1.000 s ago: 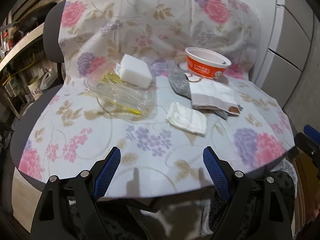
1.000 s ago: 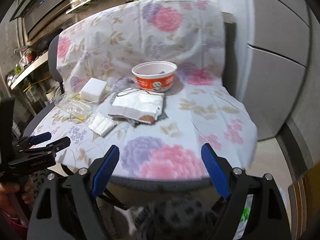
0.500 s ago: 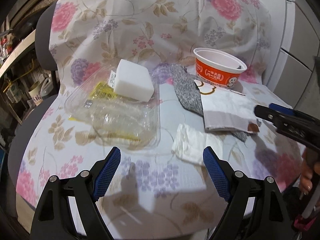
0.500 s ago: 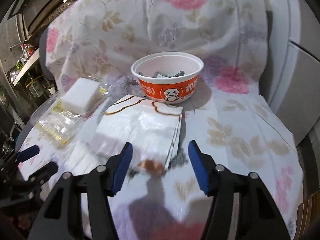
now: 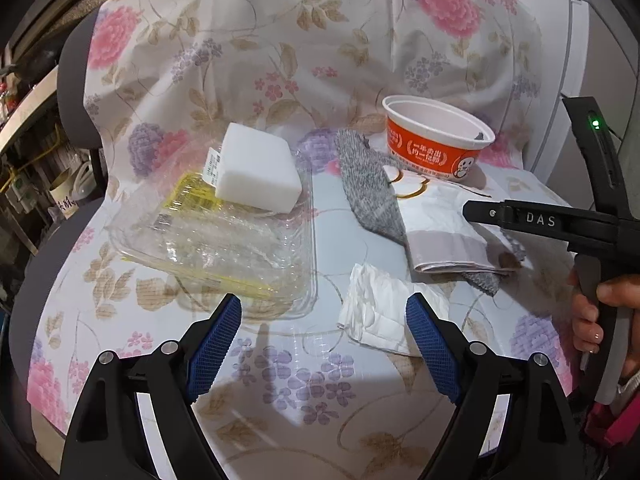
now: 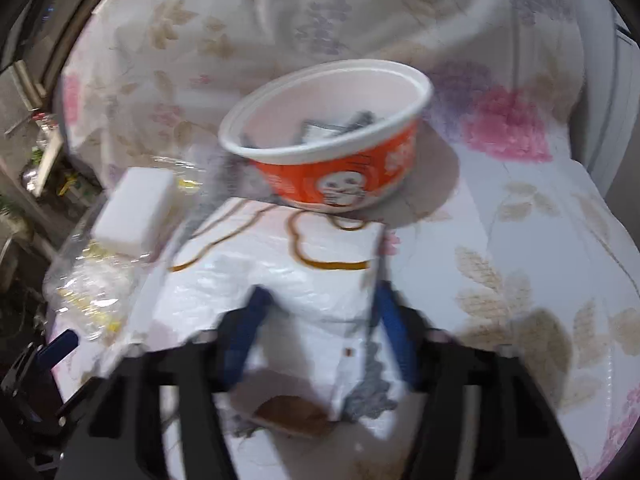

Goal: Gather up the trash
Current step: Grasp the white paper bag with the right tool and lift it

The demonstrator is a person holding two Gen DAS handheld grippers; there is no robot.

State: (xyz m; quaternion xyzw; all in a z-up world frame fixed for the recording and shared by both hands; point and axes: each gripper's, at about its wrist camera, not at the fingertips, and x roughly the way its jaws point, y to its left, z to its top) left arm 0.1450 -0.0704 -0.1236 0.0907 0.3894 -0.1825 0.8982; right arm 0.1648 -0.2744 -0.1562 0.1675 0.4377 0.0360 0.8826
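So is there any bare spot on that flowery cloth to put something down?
Yes: the cloth right of the orange bowl and white bag is bare, as is the near edge before the left tool. The clear tray, white block and napkin crowd the middle.

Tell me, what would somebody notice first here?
Probably the round orange paper bowl with a cartoon face at the back of the flowery pastel cloth. Left of it, a white foam block rests on a crinkly clear plastic tray. The right tool straddles a white paper bag.
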